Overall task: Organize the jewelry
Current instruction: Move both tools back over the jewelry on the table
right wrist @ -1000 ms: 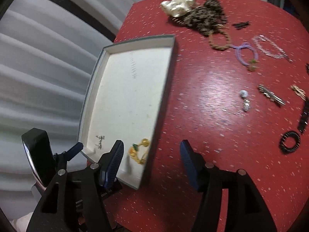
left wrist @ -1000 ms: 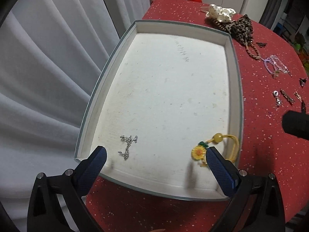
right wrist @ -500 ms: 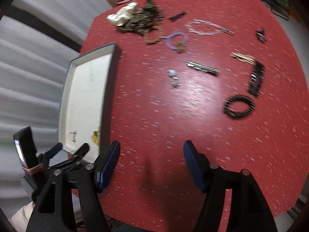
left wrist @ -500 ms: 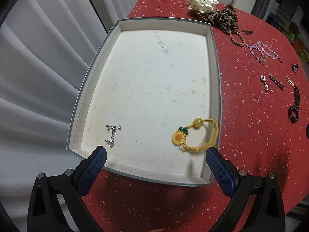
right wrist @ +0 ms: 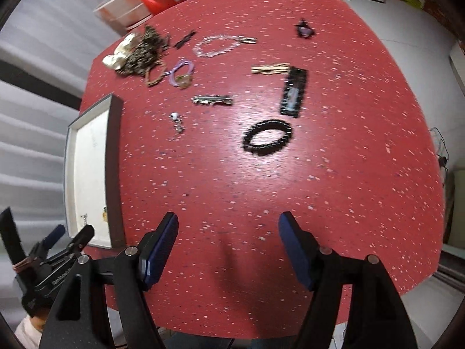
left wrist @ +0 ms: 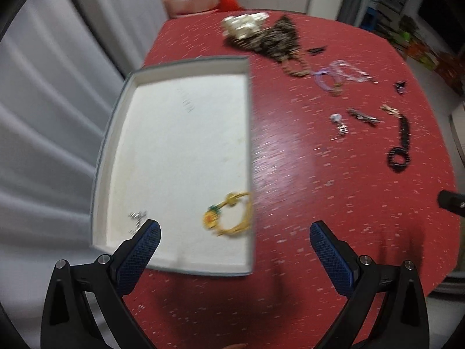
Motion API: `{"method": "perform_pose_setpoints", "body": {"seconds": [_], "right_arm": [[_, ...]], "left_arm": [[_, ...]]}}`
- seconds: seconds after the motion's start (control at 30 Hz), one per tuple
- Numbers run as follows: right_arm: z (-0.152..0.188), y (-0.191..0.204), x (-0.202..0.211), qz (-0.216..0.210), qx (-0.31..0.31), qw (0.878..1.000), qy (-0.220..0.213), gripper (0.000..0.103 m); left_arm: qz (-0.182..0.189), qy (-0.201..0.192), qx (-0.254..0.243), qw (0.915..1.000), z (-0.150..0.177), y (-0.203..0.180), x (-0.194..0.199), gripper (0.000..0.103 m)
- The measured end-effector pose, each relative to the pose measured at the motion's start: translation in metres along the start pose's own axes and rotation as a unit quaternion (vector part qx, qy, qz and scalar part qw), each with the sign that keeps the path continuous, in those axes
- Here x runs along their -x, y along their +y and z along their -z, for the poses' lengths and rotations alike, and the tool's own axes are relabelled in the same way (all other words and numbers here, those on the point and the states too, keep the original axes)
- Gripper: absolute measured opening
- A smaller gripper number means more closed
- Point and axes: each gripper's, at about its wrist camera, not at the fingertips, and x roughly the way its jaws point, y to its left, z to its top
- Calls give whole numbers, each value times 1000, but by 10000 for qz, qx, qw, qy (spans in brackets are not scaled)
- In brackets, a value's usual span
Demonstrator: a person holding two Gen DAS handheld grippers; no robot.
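My left tongs point(left wrist: 234, 234) hang spread and empty over the near edge of the white tray point(left wrist: 107, 145); the yellow flower bracelet point(left wrist: 229, 215) lies in its near right corner, a small silver piece point(left wrist: 137, 218) in its near left. My right tongs point(right wrist: 228, 232) have just been opening, nothing between them, over bare red table point(right wrist: 334, 174); the black bead bracelet point(right wrist: 267, 136) lies mid-table.

Yellow bracelet point(left wrist: 232, 216) in tray point(left wrist: 116, 110), rest scattered.
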Motion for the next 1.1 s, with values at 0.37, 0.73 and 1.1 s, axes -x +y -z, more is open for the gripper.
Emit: {"method": "perform_pose_setpoints", "body": {"seconds": [0.37, 0.73, 1.1], "right_arm": [[-19, -50, -7, 124, -182, 9995, 211, 75], [-92, -92, -18, 244, -59, 9997, 79, 75], [-180, -103, -43, 413, 402, 9981, -237, 75]], "left_arm": [[349, 213, 220, 9989, -35, -64, -4, 103], [110, 210, 378, 9990, -83, -113, -35, 103], [106, -54, 511, 9986, -158, -132, -81, 103]]}}
